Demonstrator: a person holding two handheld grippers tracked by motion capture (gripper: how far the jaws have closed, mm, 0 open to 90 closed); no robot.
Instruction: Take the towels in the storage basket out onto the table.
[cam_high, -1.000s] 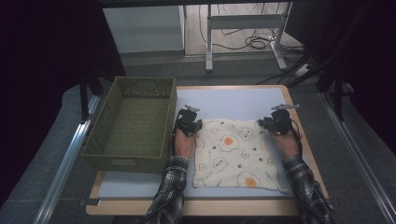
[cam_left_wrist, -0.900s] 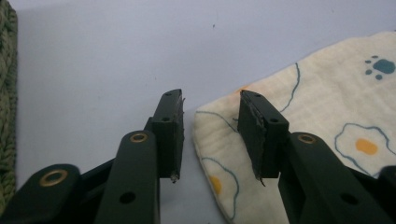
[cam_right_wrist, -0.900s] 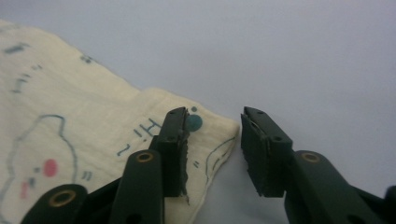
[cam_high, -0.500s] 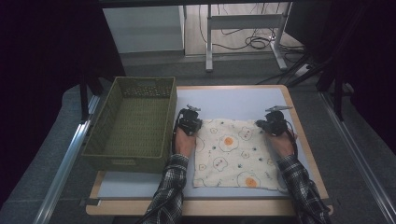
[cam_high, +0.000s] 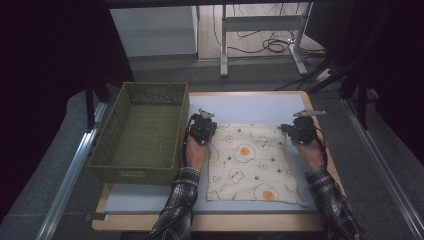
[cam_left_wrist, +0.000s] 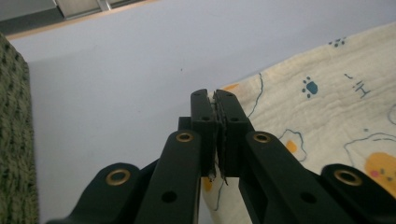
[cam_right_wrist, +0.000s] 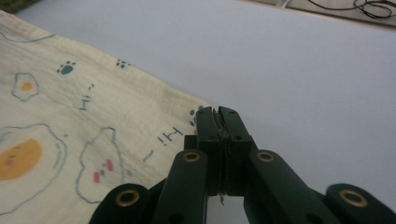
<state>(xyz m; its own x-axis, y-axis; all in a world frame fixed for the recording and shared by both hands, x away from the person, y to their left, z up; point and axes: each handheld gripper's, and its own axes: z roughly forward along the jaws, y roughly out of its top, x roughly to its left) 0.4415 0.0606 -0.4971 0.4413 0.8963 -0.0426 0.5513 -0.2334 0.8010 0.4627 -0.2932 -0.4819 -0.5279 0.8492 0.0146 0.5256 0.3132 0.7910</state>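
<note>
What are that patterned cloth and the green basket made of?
The cloth looks like soft, matte cotton: crinkled weave, printed fried eggs and paw marks. The basket seems woven from olive fibre or plastic cord; its ribbed texture shows, but which one is unclear.

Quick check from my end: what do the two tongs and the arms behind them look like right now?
Both tongs are black. The left tongs and right tongs have two flat jaws on angled link arms, with brass-ringed holes at the pivots. In the high view each carries a grey three-cornered plate on top. The sleeves are dark plaid with pale lines, and a black cable runs along the right wrist.
</note>
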